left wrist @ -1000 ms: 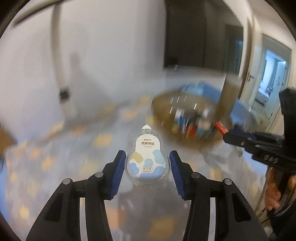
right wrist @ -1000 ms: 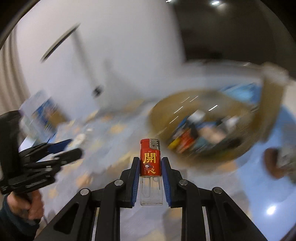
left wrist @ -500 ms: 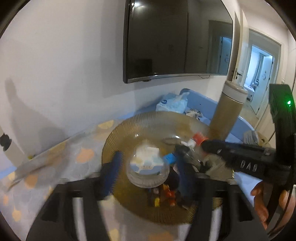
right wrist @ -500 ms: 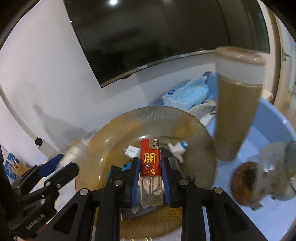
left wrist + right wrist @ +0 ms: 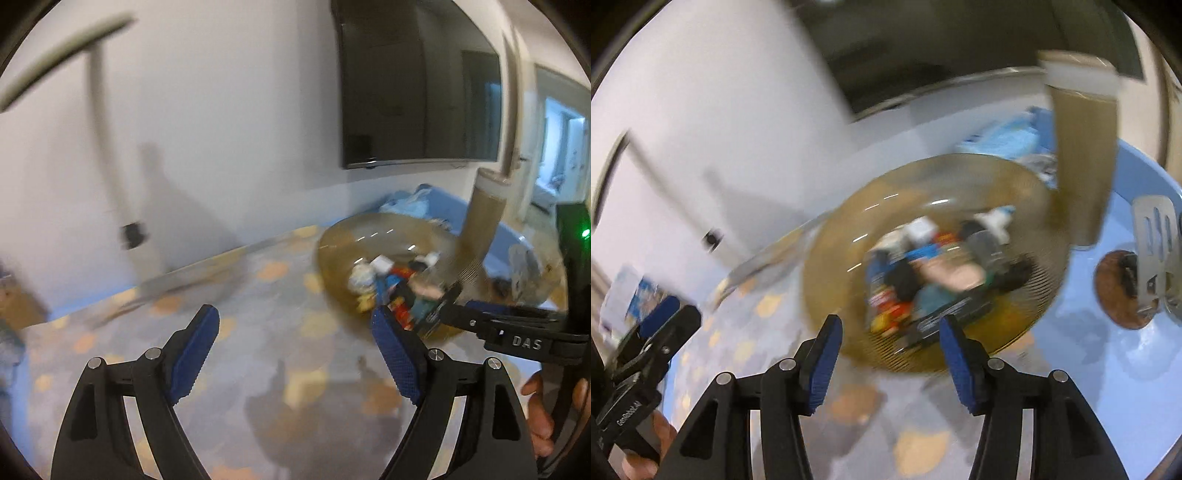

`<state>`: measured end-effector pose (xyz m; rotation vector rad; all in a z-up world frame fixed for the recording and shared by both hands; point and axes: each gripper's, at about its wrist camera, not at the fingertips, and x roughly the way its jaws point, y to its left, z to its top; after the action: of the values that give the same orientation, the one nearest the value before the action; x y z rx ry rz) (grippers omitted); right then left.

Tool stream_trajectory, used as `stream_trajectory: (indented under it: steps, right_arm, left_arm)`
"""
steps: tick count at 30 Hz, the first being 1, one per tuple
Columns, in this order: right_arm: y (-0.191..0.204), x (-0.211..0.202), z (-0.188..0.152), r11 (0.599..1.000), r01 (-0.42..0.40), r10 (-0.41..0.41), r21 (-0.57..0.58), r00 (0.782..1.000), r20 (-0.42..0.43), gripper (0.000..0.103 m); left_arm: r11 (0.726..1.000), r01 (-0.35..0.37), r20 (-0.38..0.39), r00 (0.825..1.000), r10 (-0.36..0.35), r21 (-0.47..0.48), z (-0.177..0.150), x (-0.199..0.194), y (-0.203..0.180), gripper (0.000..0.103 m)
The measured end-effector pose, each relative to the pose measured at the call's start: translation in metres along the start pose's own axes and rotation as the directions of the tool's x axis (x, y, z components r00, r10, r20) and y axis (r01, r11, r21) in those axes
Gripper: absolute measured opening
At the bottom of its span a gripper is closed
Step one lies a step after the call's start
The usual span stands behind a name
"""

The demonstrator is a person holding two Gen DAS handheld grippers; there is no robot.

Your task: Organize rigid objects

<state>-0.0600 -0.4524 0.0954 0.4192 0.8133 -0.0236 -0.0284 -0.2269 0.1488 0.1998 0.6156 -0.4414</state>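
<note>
Now hovering near the amber bowl (image 5: 831, 280) with both jaws just opening: left gripper (image 5: 299, 347) wide, right gripper (image 5: 886, 354) about half, holding nothing. Piling 2 dropped objects among clutter (image 5: 923, 280); possibly knocking the tall cylinder (image 5: 1078, 158) at far right.

Amber ribbed bowl (image 5: 1027, 354); blue tablecloth (image 5: 295, 354), orange spots.

Jumbled small items (image 5: 934, 280) in amber dish (image 5: 834, 236)
</note>
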Motion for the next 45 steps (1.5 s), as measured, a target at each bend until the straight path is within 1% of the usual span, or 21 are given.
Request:
stream_trajectory:
  steps: [2, 4, 9, 13, 16, 19, 22, 26, 28, 30, 33, 35, 36, 38, 39, 41, 43, 45]
  right_arm:
    - [0.026, -0.003, -0.011, 0.998, -0.03, 0.029, -0.047, 1.0, -0.008, 0.057]
    - [0.051, -0.006, -0.022, 0.994, -0.077, 0.075, -0.078, 0.997, -0.023, 0.057]
    - [0.108, -0.007, -0.045, 0.976, -0.138, 0.13, -0.169, 0.99, -0.06, 0.057]
    - [0.148, -0.007, -0.062, 0.954, -0.17, 0.154, -0.246, 0.985, -0.082, 0.057]
    - [0.171, -0.007, -0.074, 0.939, -0.17, 0.151, -0.298, 0.985, -0.085, 0.058]
    - [0.183, -0.004, -0.088, 0.929, -0.166, 0.141, -0.33, 0.985, -0.096, 0.058]
    - [0.186, 0.005, -0.099, 0.93, -0.165, 0.13, -0.329, 0.984, -0.124, 0.058]
    - [0.189, 0.012, -0.104, 0.932, -0.152, 0.116, -0.329, 0.985, -0.129, 0.058]
    - [0.191, 0.015, -0.106, 0.93, -0.139, 0.106, -0.34, 0.988, -0.112, 0.058]
    - [0.193, 0.02, -0.11, 0.924, -0.105, 0.081, -0.368, 0.994, -0.08, 0.058]
    - [0.194, 0.029, -0.116, 0.909, -0.075, 0.07, -0.41, 0.997, -0.026, 0.058]
    - [0.194, 0.039, -0.123, 0.891, -0.025, 0.038, -0.453, 0.999, 0.019, 0.059]
    - [0.194, 0.045, -0.125, 0.888, -0.013, 0.024, -0.46, 1.0, 0.019, 0.059]
    - [0.19, 0.058, -0.129, 0.889, -0.03, 0.021, -0.457, 0.999, -0.025, 0.058]
    - [0.187, 0.064, -0.131, 0.892, -0.041, 0.024, -0.449, 0.999, -0.043, 0.058]
    - [0.182, 0.072, -0.135, 0.895, -0.029, 0.006, -0.445, 0.999, -0.053, 0.059]
    - [0.181, 0.08, -0.136, 0.894, -0.012, -0.023, -0.447, 0.997, -0.074, 0.059]
    - [0.183, 0.081, -0.138, 0.89, -0.016, -0.023, -0.457, 0.997, -0.079, 0.059]
  left_arm:
    - [0.999, -0.037, -0.004, 0.999, 0.037, -0.01, -0.008, -0.016, 0.01, 0.083]
    - [0.998, -0.06, 0.006, 0.998, 0.061, -0.029, -0.02, -0.037, 0.024, 0.083]
    - [0.989, -0.133, 0.031, 0.99, 0.135, -0.057, -0.043, -0.082, 0.057, 0.083]
    - [0.98, -0.167, 0.06, 0.983, 0.174, -0.106, -0.056, -0.108, 0.081, 0.085]
    - [0.974, -0.176, 0.061, 0.981, 0.186, -0.144, -0.066, -0.113, 0.093, 0.086]
    - [0.967, -0.183, 0.034, 0.981, 0.192, -0.178, -0.08, -0.109, 0.102, 0.086]
    - [0.963, -0.179, 0.011, 0.983, 0.185, -0.203, -0.093, -0.105, 0.108, 0.086]
    - [0.956, -0.195, -0.002, 0.98, 0.199, -0.218, -0.105, -0.098, 0.112, 0.086]
    - [0.952, -0.208, -0.016, 0.978, 0.21, -0.226, -0.112, -0.091, 0.114, 0.086]
    - [0.946, -0.219, -0.037, 0.976, 0.217, -0.239, -0.119, -0.08, 0.117, 0.086]
    - [0.931, -0.233, -0.074, 0.972, 0.221, -0.28, -0.136, -0.061, 0.124, 0.086]
    - [0.924, -0.221, -0.111, 0.974, 0.196, -0.312, -0.146, -0.047, 0.128, 0.086]
    - [0.921, -0.212, -0.132, 0.975, 0.177, -0.327, -0.151, -0.04, 0.13, 0.086]
    - [0.914, -0.197, -0.163, 0.976, 0.147, -0.355, -0.158, -0.028, 0.133, 0.086]
    - [0.908, -0.214, -0.18, 0.971, 0.158, -0.359, -0.16, -0.023, 0.134, 0.086]
    - [0.902, -0.243, -0.194, 0.964, 0.182, -0.358, -0.164, -0.019, 0.134, 0.086]
    - [0.901, -0.263, -0.209, 0.957, 0.199, -0.344, -0.167, -0.015, 0.132, 0.086]
    - [0.905, -0.275, -0.229, 0.951, 0.207, -0.324, -0.169, -0.011, 0.128, 0.086]
